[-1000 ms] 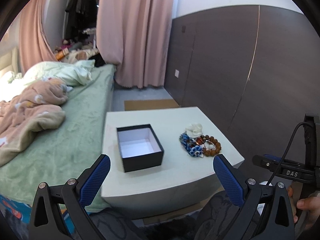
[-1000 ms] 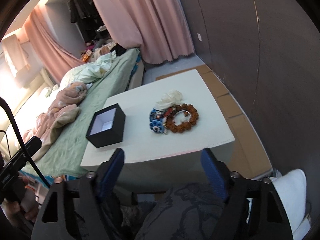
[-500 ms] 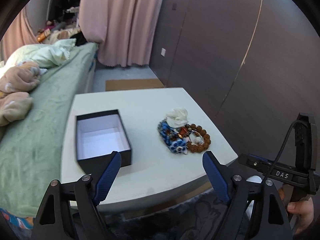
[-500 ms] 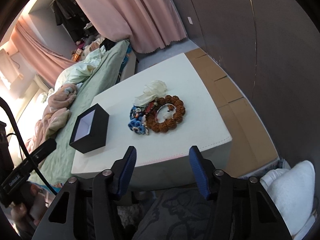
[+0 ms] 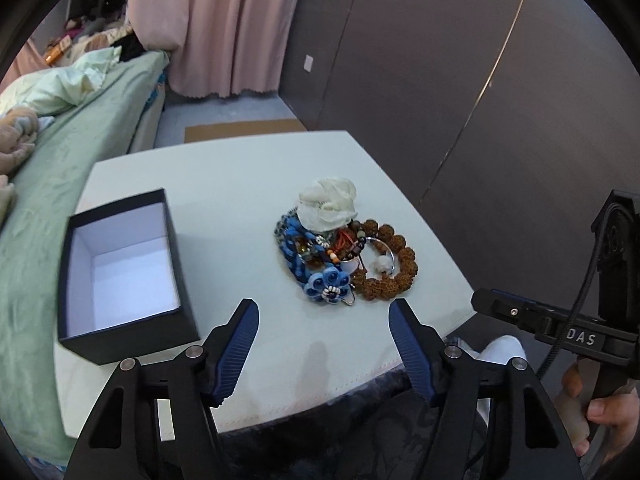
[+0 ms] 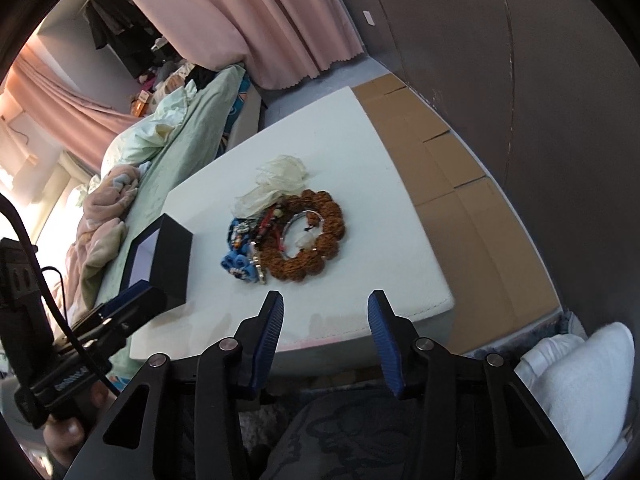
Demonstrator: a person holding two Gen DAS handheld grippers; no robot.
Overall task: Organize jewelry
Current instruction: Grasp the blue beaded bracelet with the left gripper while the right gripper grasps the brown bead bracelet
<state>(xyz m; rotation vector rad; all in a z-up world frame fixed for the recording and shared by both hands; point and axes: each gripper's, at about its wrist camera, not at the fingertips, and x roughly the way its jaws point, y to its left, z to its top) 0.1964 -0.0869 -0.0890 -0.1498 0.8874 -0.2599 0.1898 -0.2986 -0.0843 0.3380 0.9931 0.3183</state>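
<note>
Jewelry pile (image 5: pixel 344 254): mid-worktop (image 5: pixel 240 184), right of open black box (image 5: pixel 120 276). Light, loose, tangle-prone; brown bead bracelet (image 6: pixel 316 236) likely firmest hold, by its rim. Left claw (image 5: pixel 324 324), right claw (image 6: pixel 325 312): just been narrowing, part-open, empty.

I'm over a low white table (image 5: pixel 224 184) that stands against a bed (image 5: pixel 68 152) with a pale green sheet. Rumpled bedding lies on it: a light green quilt (image 6: pixel 160 128) and a peach blanket (image 6: pixel 100 216). Dark grey wall panels (image 5: pixel 460 80) run along the other side of the table, with flattened cardboard (image 6: pixel 452 168) on the floor (image 5: pixel 224 108) at their foot. Pink curtains (image 5: pixel 216 20) hang to the grey floor beyond the table. Dark clothes (image 6: pixel 108 28) hang in the far corner. Bright daylight comes in past the bed.
</note>
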